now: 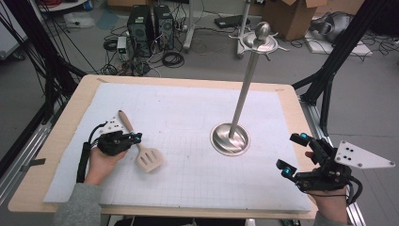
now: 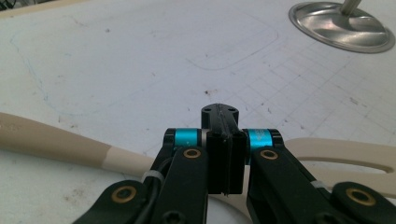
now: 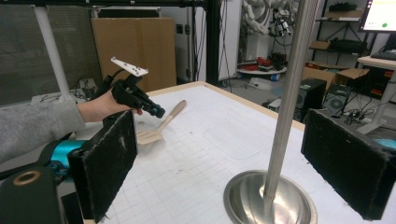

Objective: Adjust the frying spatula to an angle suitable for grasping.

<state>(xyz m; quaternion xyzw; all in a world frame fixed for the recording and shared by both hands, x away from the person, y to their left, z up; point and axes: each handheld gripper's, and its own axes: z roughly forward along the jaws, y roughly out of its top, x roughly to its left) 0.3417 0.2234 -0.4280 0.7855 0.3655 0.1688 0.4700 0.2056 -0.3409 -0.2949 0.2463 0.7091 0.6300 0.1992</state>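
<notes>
My left gripper [image 1: 133,138] has its jaws clenched together over the spatula [image 1: 142,149], with nothing between them; whether they touch it I cannot tell. My right gripper [image 1: 292,153] sits at the near right with its jaws spread wide, empty. Under both lies a white gridded mat [image 1: 188,113] on a pale wooden table [image 1: 70,108]; a steel stand [image 1: 230,137] rises from a round base (right of centre). Beyond are a grey floor, computer towers [image 1: 150,23], cables and cardboard boxes [image 1: 294,16]. The spatula is beige, slotted, flat on the mat at near left, handle pointing far.
</notes>
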